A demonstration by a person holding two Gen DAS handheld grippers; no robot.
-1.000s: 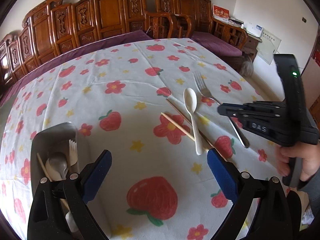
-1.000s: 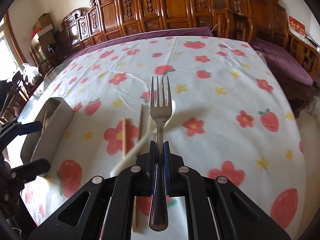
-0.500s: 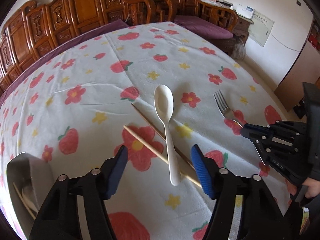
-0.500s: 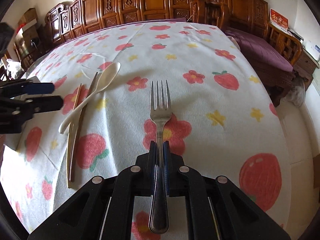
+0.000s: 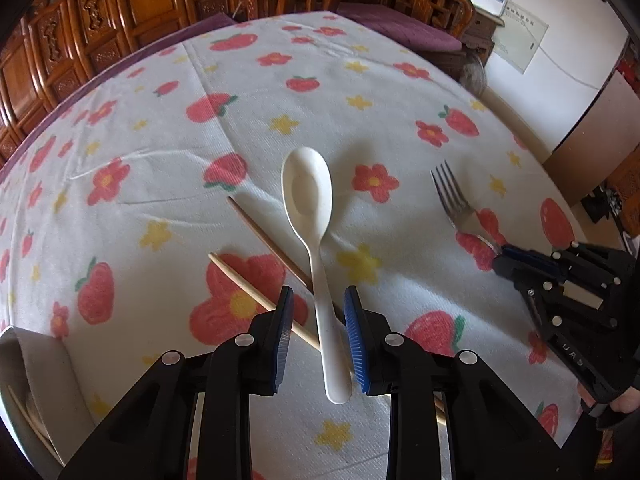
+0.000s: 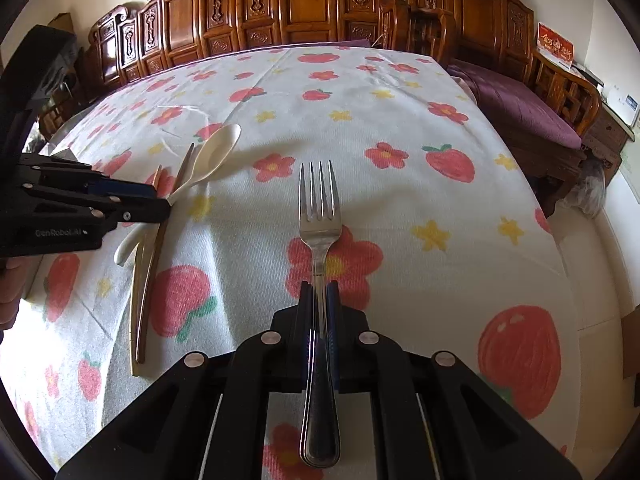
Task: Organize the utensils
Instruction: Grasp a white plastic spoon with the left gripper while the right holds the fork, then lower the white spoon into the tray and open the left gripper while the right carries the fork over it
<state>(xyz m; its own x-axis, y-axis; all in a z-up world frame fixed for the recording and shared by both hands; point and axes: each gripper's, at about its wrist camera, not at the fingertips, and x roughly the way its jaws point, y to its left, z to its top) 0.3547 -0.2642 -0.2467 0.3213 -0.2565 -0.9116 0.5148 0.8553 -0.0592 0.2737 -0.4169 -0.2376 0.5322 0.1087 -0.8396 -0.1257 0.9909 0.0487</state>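
A white spoon (image 5: 307,196) lies on the strawberry tablecloth, its handle across two wooden chopsticks (image 5: 256,292). My left gripper (image 5: 318,320) points down over the handle with its jaws closing. The handle sits between the blue pads (image 5: 354,332), and a gap still shows on the left side. My right gripper (image 6: 320,300) is shut on a metal fork (image 6: 320,216), tines forward, low over the cloth. In the left wrist view the fork (image 5: 456,200) and right gripper (image 5: 506,262) are at the right. In the right wrist view the left gripper (image 6: 160,206), spoon (image 6: 216,152) and chopsticks (image 6: 146,272) are at the left.
A metal bin (image 5: 44,376) holding a chopstick and other utensils stands at the lower left edge of the left wrist view. Carved wooden chairs (image 6: 312,4) line the far side of the table. The table's right edge (image 6: 560,264) drops to the floor. A person's hand (image 5: 624,400) holds the right gripper.
My left gripper has moved away from the bin to over the spoon and dropped lower, and its jaws have narrowed around the handle. My right gripper has carried the fork rightward and lower.
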